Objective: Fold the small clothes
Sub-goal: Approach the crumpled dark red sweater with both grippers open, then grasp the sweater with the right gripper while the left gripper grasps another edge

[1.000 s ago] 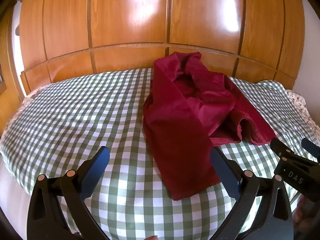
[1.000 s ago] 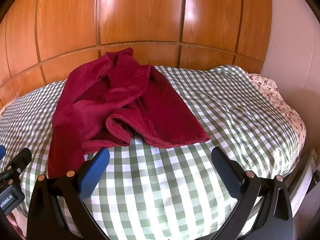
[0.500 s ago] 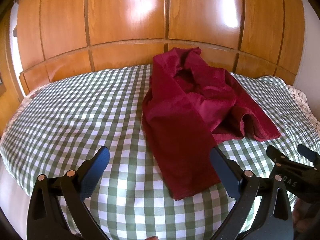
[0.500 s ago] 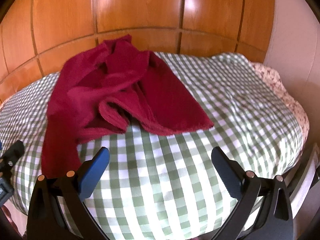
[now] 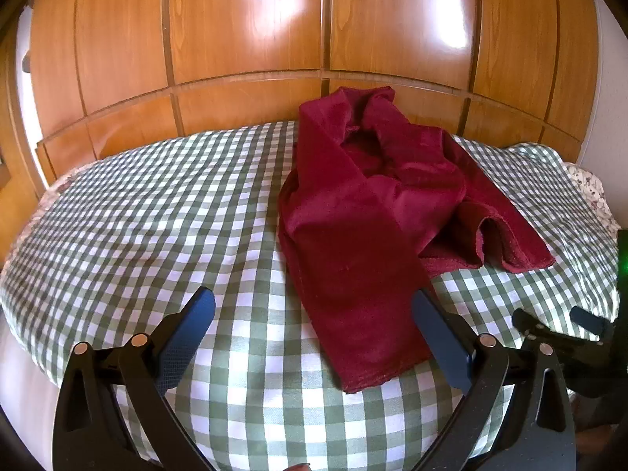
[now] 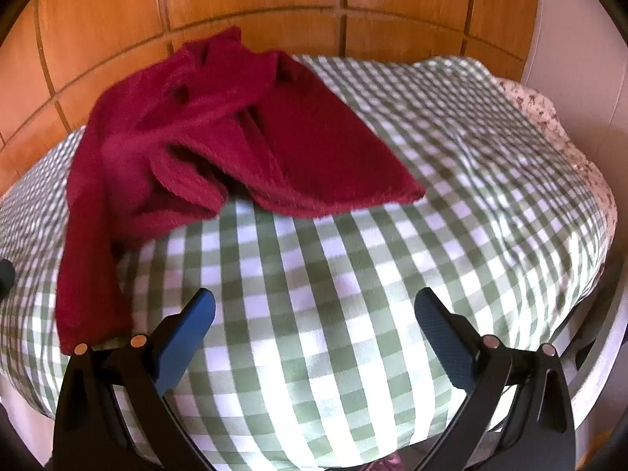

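Right gripper [image 6: 314,333] nearer red garment [image 6: 219,137], no legible writing

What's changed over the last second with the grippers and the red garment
The right gripper has moved in closer over the bed, toward the red garment; the left gripper crept slightly nearer too. Both stay open, holding nothing. The garment lies crumpled as before.

I see a dark red, fleecy garment [image 5: 365,235] [image 6: 219,133] lying crumpled and unfolded on the bed, its far end bunched up toward the headboard. One long flat panel stretches toward me; on its right, a hemmed edge curls up into an open loop.
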{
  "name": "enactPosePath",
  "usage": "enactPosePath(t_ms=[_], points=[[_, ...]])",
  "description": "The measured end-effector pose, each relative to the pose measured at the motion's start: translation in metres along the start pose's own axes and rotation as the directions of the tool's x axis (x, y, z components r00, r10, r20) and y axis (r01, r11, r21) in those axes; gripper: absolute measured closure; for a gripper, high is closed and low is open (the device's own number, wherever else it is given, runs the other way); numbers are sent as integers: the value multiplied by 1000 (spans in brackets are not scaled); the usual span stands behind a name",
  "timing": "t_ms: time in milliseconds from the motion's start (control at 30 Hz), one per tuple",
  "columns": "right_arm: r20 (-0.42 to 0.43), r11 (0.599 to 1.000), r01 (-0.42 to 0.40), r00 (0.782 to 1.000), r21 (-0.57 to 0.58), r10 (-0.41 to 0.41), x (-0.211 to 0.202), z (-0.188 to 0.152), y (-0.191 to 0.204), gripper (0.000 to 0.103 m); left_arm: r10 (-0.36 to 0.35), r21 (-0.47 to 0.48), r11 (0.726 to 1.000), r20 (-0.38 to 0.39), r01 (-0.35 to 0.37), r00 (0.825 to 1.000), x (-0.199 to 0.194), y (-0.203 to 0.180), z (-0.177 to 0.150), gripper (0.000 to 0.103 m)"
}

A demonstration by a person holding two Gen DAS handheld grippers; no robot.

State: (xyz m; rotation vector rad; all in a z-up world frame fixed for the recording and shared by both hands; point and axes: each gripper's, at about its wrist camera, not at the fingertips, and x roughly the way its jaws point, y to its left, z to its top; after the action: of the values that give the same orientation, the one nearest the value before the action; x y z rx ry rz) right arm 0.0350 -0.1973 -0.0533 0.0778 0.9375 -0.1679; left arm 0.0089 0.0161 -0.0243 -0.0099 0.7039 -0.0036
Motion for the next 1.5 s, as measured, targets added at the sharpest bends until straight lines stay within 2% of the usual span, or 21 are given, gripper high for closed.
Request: enactPosePath(t_ms=[133, 267, 400, 533, 567, 667, 800, 867, 933, 967, 1000, 1033, 1100, 1133, 1167, 1200, 1267, 1300, 1333, 1400, 1500], points=[[-75, 999, -20, 997, 28, 22, 21, -7, -9, 2, -13, 2, 1000, -16, 13, 1000, 5, 0, -2, 4], [-78, 998, -43, 996, 39, 46, 27, -9, -15, 2, -41, 1, 999, -32, 42, 999, 11, 0, -4, 4], [-56, 995, -86, 994, 44, 88, 28, -13, -22, 2, -121, -3, 993, -96, 121, 988, 25, 0, -8, 4], [-82, 994, -108, 991, 12, 109, 21, -11, -23, 2, -161, 87, 980, -159, 177, 974, 37, -10, -18, 4], [-76, 993, -118, 990, 18, 119, 18, -8, -24, 2, -166, 114, 976, -177, 187, 970, 39, -14, -22, 4], [41, 981, -194, 980, 23, 193, -11, 10, -26, 5, -132, 217, 961, -187, 172, 973, 40, -28, -33, 4], [131, 946, -322, 938, -22, 322, -40, 38, -12, 17, -166, 255, 943, -200, 215, 966, 45, -39, -40, 4], [139, 917, -398, 907, -19, 397, -41, 60, -3, 23, -151, 284, 937, -200, 205, 968, 49, -43, -44, 20], [128, 902, -432, 894, 0, 429, -29, 82, 3, 28, -154, 292, 933, -211, 212, 965, 54, -42, -44, 43], [120, 900, -435, 895, 27, 429, -18, 94, 6, 29, -164, 284, 934, -201, 218, 966, 53, -39, -43, 54], [111, 901, -430, 899, 53, 423, -8, 105, 7, 35, -170, 275, 936, -192, 219, 967, 53, -35, -40, 74], [96, 902, -425, 903, 79, 418, 4, 114, 7, 40, -189, 241, 942, -188, 232, 964, 52, -28, -33, 85], [29, 898, -417, 908, 143, 417, 37, 133, 11, 46, -271, 130, 946, -187, 298, 944, 51, -7, -22, 87], [-11, 887, -431, 899, 163, 439, 50, 139, 10, 49, -325, 62, 939, -169, 339, 931, 48, 7, -16, 87], [-61, 872, -452, 881, 189, 470, 67, 146, 14, 55, -344, 26, 936, -157, 352, 926, 47, 17, -10, 89], [-77, 867, -458, 874, 196, 480, 74, 149, 17, 69, -352, 0, 935, -145, 356, 925, 45, 26, -4, 89], [-70, 865, -478, 868, 155, 492, 77, 157, 24, 76, -373, -76, 927, -95, 367, 923, 39, 53, 12, 89], [-68, 864, -492, 863, 110, 500, 74, 160, 31, 85, -379, -115, 922, -73, 370, 922, 38, 66, 20, 89], [-76, 867, -493, 864, 73, 497, 71, 163, 36, 93, -380, -172, 914, -43, 368, 924, 36, 86, 30, 89], [-77, 875, -485, 872, -1, 483, 62, 165, 43, 95, -361, -255, 902, 1, 349, 933, 36, 120, 45, 89], [-35, 885, -458, 889, -80, 456, 45, 176, 35, 96, -282, -385, 878, 62, 284, 957, 40, 183, 70, 90]])
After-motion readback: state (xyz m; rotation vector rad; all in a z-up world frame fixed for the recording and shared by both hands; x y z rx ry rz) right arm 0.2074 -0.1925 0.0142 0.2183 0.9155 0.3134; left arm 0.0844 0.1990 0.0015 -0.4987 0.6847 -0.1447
